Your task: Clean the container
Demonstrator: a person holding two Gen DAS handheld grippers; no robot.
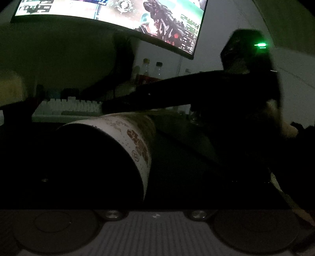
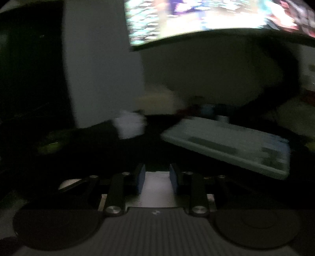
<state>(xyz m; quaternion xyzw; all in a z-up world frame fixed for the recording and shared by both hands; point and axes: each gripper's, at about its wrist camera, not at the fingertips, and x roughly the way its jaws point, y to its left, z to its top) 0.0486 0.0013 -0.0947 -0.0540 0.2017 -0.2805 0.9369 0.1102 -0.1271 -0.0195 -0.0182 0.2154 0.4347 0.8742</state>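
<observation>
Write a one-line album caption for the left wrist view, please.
In a dim room, a printed paper cup lies sideways on the dark desk, with a keyboard and a glowing monitor behind.

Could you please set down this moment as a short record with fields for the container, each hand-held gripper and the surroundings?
container: white paper cup with brown print, lying tilted close to the left camera
left hand-held gripper: fingers lost in the dark; grip on the cup cannot be confirmed
right hand-held gripper: open, blue pads apart over something white
surroundings: lit monitor, pale keyboard, bottles behind
image quality: dim; right view motion-blurred
</observation>
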